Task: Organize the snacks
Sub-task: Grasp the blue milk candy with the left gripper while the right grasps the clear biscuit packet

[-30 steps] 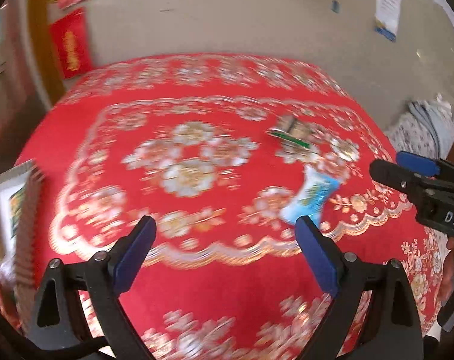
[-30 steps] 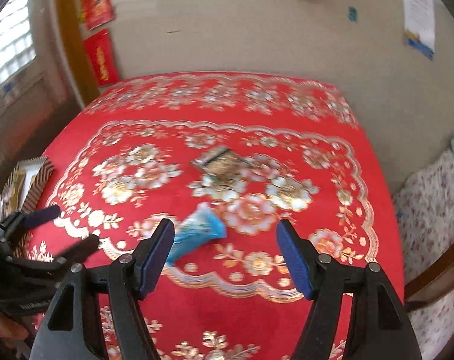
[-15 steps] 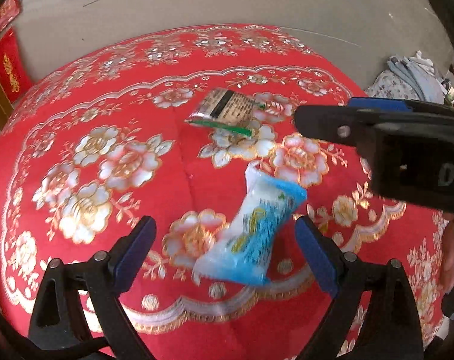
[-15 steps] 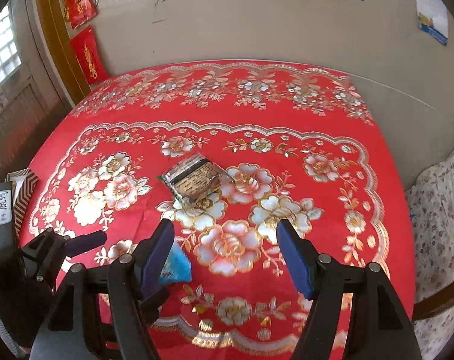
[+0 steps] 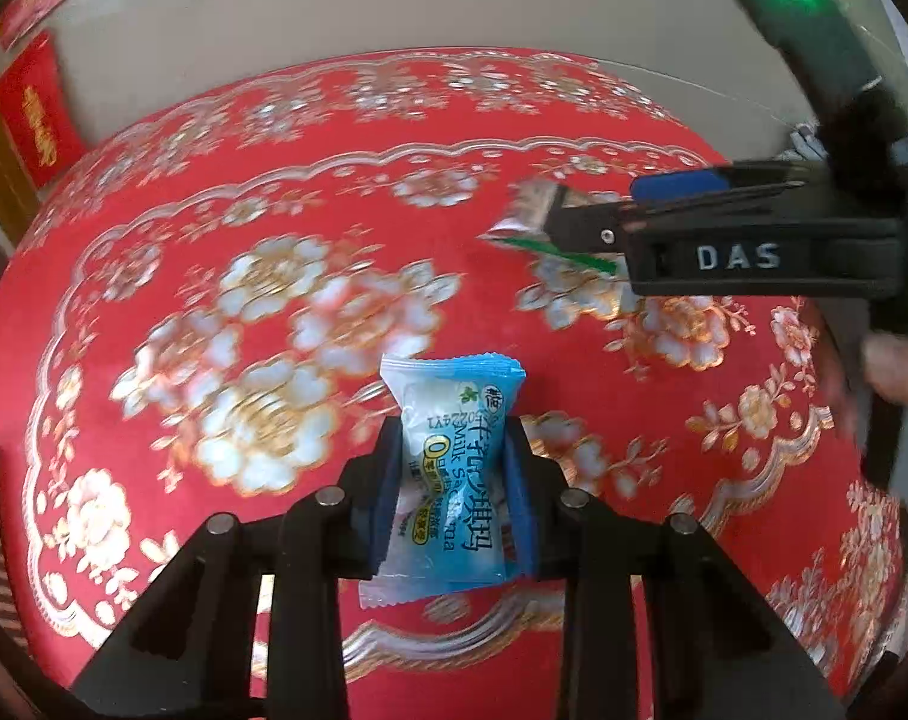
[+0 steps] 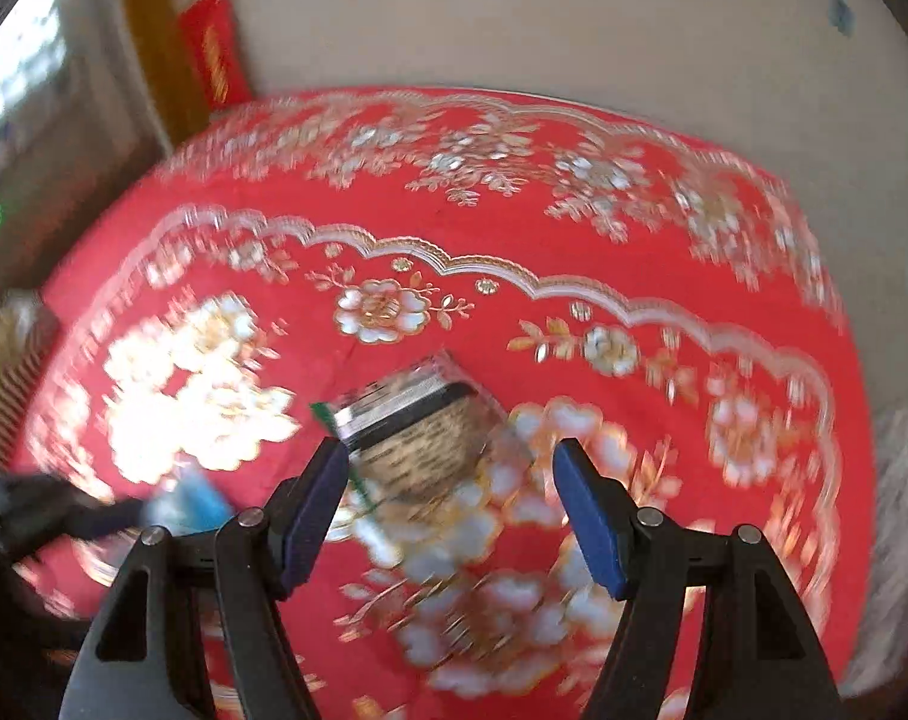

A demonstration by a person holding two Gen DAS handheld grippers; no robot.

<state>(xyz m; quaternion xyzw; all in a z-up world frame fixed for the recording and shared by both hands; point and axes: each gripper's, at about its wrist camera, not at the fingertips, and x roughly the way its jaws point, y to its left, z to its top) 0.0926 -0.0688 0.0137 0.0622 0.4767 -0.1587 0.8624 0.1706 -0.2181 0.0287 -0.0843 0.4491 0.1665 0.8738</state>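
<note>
Between the blue pads of our left gripper (image 5: 454, 498) we clamp a light-blue plastic candy packet (image 5: 451, 468) printed "Milk Sachima" with Chinese characters, just above the red floral tablecloth (image 5: 214, 210). Our right gripper (image 6: 451, 507), marked "DAS" on its side in the left view, hangs with fingers spread apart over a clear, dark-printed snack wrapper with a green edge (image 6: 418, 426) lying on the cloth; its print is too blurred to read.

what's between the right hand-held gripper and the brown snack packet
Nothing but bare red tablecloth; in the right wrist view, the open right hand-held gripper hovers just short of the brown snack packet.
</note>
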